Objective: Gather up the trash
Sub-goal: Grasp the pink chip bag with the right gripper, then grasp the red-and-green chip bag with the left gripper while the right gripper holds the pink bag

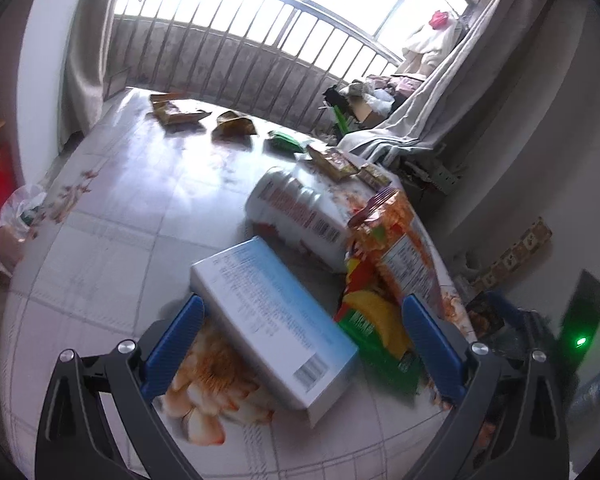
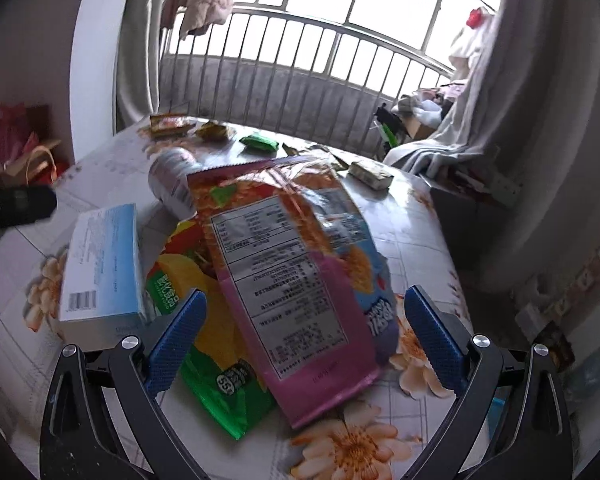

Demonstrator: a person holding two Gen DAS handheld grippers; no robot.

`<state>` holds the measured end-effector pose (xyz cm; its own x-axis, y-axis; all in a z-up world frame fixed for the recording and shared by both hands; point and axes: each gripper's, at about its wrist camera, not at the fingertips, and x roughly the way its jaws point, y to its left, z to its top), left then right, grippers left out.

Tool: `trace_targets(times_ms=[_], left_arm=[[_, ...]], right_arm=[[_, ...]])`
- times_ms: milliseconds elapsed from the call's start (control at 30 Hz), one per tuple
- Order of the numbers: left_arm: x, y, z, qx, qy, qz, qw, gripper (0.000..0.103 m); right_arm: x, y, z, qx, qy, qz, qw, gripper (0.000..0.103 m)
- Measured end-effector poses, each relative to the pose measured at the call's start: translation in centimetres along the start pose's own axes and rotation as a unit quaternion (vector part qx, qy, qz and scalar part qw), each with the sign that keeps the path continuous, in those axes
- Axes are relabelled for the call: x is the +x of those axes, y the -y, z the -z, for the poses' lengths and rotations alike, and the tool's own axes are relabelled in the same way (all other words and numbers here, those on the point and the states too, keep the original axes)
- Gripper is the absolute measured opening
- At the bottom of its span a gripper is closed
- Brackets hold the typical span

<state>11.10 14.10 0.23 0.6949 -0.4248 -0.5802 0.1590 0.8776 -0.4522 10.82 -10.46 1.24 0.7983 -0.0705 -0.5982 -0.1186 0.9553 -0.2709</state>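
Between the wide-spread fingers of the left gripper (image 1: 300, 320) lies a blue-and-white carton (image 1: 272, 320), gripped by neither. Over a pink snack bag (image 2: 296, 280) on the floral tablecloth (image 2: 400, 220), the right gripper (image 2: 302, 316) gapes empty.

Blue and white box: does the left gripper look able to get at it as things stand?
Probably yes. The left gripper is open, its blue fingers either side of the blue and white box, which lies on the table with nothing on top. The green snack bag crowds one side.
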Motion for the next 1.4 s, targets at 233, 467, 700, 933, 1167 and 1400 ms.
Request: trace_targets(times_ms=[233, 467, 700, 933, 1167, 1400], left_arm=[[2.9, 0.8, -1.9, -0.011, -0.033, 0.080, 0.9962, 0.085], [6.7, 1.5, -3.2, -0.022, -0.103, 0.117, 0.9876, 0.068], [8.3, 2.4, -3.1, -0.011, -0.141, 0.109, 0.9839, 0.066], [9.3, 3.2, -2.8, 0.000, -0.170, 0.096, 0.9807, 0.066], [11.2, 3.3, -3.1, -0.003, -0.203, 0.084, 0.9755, 0.066], [12.3, 3.6, -3.3, -0.003, -0.215, 0.088, 0.9726, 0.062]], right_arm=[[2.0, -1.5, 0.4, -0.045, -0.016, 0.001, 0.999, 0.084], [3.0, -0.9, 0.9, -0.024, -0.044, -0.022, 0.998, 0.064], [2.6, 0.3, 1.0, 0.016, -0.053, -0.042, 0.998, 0.036], [1.6, 2.1, 1.0, 0.066, -0.047, -0.051, 0.995, 0.015], [0.9, 4.5, 0.5, 0.109, -0.028, -0.054, 0.992, 0.009], [0.4, 6.3, 0.0, 0.145, -0.014, -0.061, 0.987, 0.007]])
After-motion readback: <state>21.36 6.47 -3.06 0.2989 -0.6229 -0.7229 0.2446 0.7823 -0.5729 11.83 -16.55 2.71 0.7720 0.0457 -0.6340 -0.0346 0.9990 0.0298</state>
